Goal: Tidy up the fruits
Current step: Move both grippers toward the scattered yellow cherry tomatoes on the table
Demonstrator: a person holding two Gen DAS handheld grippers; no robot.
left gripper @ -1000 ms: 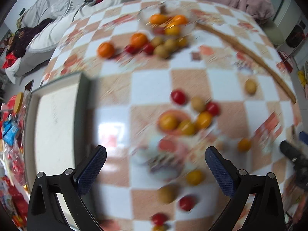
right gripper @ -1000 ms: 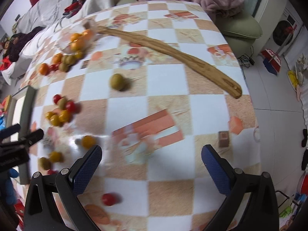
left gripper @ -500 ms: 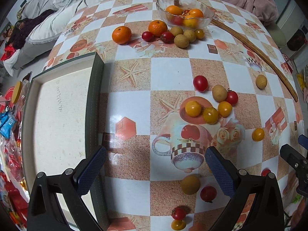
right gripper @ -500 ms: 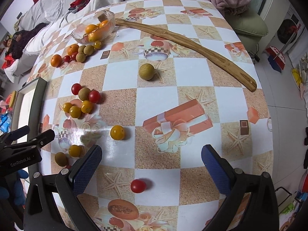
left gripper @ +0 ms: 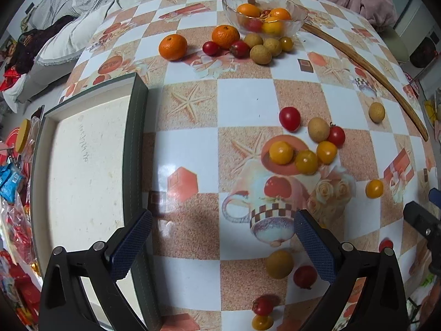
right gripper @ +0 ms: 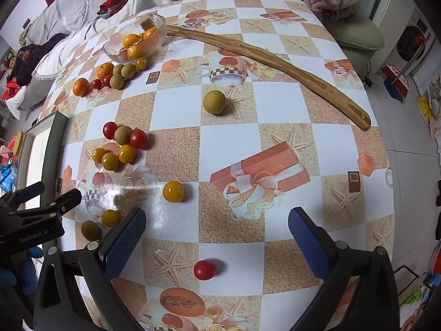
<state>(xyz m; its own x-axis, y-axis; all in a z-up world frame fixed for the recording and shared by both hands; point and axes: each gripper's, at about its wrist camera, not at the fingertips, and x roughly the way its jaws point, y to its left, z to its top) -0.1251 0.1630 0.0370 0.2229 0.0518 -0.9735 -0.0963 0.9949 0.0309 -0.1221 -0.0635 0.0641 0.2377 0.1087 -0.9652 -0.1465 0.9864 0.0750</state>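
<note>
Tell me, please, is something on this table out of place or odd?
Yes. Most fruit lies loose on the tablecloth instead of in the glass bowl: cherry tomatoes, longans and two mandarins sit in scattered clusters. A long wooden stick lies across the far side, and the tray holds nothing.

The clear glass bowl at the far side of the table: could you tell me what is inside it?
The clear glass bowl holds two orange mandarins, a yellow fruit and a red tomato. Anything lying beneath those fruits is covered.
</note>
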